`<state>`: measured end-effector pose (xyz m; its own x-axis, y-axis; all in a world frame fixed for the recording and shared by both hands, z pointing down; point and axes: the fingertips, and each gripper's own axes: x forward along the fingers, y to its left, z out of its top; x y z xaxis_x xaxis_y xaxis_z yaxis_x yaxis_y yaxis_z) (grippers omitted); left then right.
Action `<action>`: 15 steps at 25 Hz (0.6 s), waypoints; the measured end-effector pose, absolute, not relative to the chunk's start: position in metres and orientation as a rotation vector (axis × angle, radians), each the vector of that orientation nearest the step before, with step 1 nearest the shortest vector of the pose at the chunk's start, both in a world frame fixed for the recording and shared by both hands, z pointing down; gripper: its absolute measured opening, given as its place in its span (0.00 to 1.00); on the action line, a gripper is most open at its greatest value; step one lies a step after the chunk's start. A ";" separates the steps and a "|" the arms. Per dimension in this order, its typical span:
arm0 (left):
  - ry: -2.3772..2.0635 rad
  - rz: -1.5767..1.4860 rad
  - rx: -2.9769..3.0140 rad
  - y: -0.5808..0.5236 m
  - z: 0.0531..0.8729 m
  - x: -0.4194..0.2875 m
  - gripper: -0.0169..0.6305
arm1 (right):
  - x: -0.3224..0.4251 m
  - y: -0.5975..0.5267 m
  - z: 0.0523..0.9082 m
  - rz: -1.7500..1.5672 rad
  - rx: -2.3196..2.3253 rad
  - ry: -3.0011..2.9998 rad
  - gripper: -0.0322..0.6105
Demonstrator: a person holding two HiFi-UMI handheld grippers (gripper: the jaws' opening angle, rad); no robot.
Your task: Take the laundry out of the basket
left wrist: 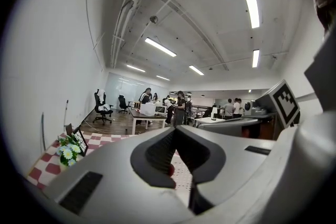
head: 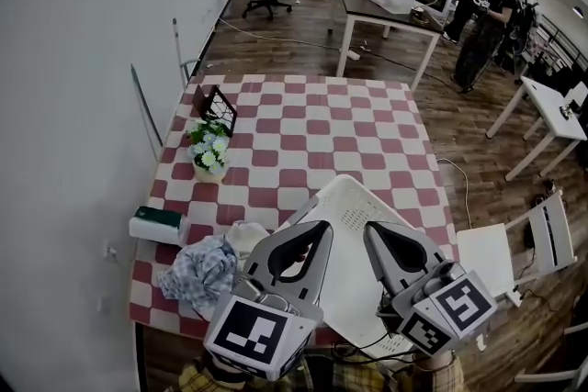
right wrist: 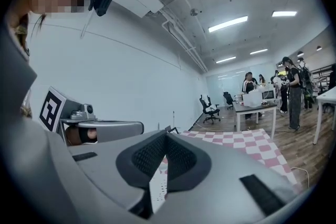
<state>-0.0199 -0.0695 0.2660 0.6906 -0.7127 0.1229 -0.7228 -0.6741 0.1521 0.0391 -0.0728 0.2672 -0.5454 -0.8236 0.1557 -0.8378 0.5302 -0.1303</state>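
Both grippers are sitting closest to the head camera, at six o'clock in its view, marker cubes toward the person. Fingers of the left gripper (head: pixel 322 229) are pressing together tip to tip. Along its own fingers, the left gripper (left wrist: pixel 176 131) is showing nothing pinched, and only the white perforated basket (left wrist: pixel 182 176) is peeking through the gap lower down. Fingers of the right gripper (head: pixel 373 230) are meeting at the tips too, with the same basket (right wrist: pixel 157 184) showing behind their gap.

Both pairs are hovering side by side over the basket (head: pixel 354 202), which is lying on the red-and-white checked desk (head: pixel 303 124). Whether they are touching it I cannot tell.

The laundry (head: pixel 197 271), a crumpled bluish heap, is lying outside the basket on the desk at eight o'clock from the left fingers, just beside a cream piece (head: pixel 246 237). A green-topped box (head: pixel 156 225) is resting at nine o'clock, a flower pot (head: pixel 209 151) is standing at ten, and a black frame (head: pixel 218 108) is leaning at eleven. Farther off, people (head: pixel 482 18) are standing at one o'clock.
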 end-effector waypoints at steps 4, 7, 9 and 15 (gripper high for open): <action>-1.174 0.096 2.711 -0.071 0.268 -0.023 0.05 | 0.034 -0.074 0.267 0.286 1.437 -2.686 0.06; -1.170 0.104 2.717 -0.071 0.269 -0.023 0.05 | 0.030 -0.074 0.268 0.284 1.424 -2.691 0.06; -1.165 0.110 2.721 -0.071 0.270 -0.023 0.05 | 0.028 -0.074 0.270 0.283 1.421 -2.689 0.06; -1.160 0.113 2.724 -0.071 0.268 -0.026 0.05 | 0.022 -0.074 0.271 0.289 1.406 -2.681 0.06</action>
